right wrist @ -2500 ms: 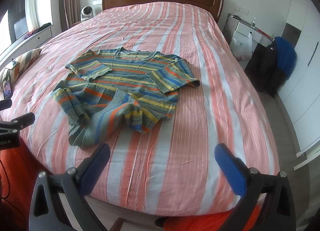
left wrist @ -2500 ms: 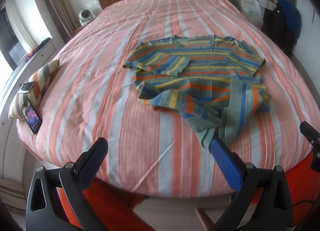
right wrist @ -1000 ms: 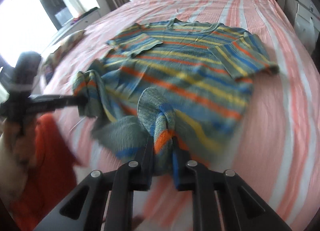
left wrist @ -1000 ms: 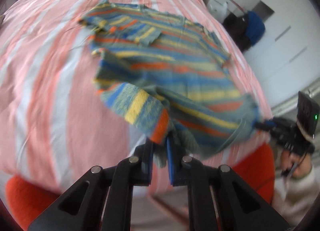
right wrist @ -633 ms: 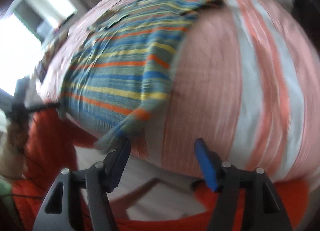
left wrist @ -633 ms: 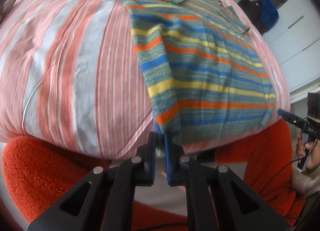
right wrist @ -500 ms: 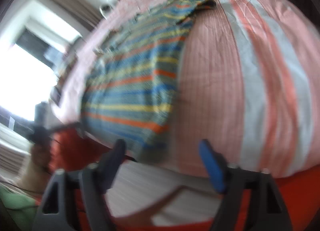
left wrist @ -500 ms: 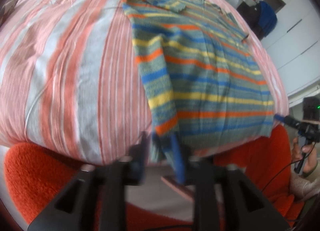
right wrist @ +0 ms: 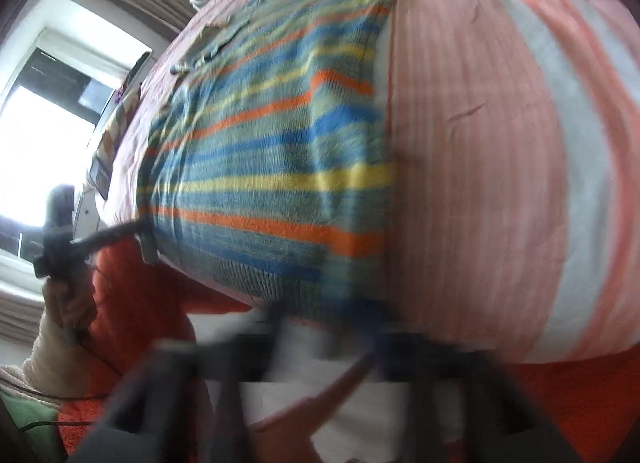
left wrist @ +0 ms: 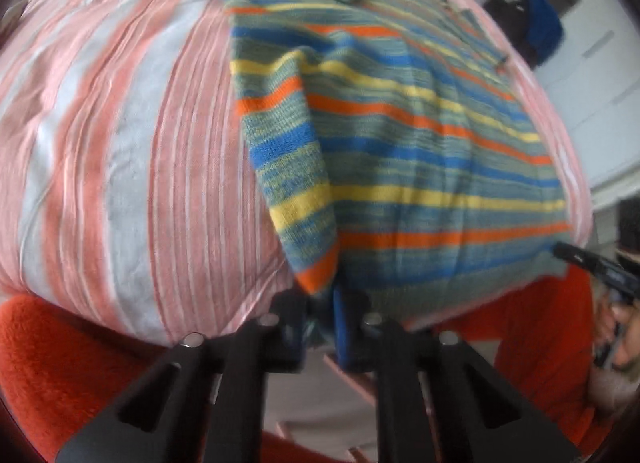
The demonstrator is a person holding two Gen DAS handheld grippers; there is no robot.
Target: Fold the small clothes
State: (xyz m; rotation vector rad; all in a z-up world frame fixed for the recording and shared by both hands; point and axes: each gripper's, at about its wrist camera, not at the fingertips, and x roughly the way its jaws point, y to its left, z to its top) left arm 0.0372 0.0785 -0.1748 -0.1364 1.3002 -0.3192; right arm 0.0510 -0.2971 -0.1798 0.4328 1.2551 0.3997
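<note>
Striped sweater [left wrist: 420,151] flat lengthwise on bed [left wrist: 120,143], hem nearest; left claw [left wrist: 320,327] pinching hem; right claw [right wrist: 324,339] blurred, state unclear.

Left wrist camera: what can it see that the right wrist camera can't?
Only the left wrist view shows the left gripper up close, jaws pinched on the hem of the striped sweater, with a sleeve folded along the sweater's side and a blue and black heap by the white cupboards. Only the right wrist view shows the bright window and curtains; its own gripper is too blurred to judge. Both show the sweater spread flat on the pink striped bed, its hem at the near edge, and orange fabric below.
</note>
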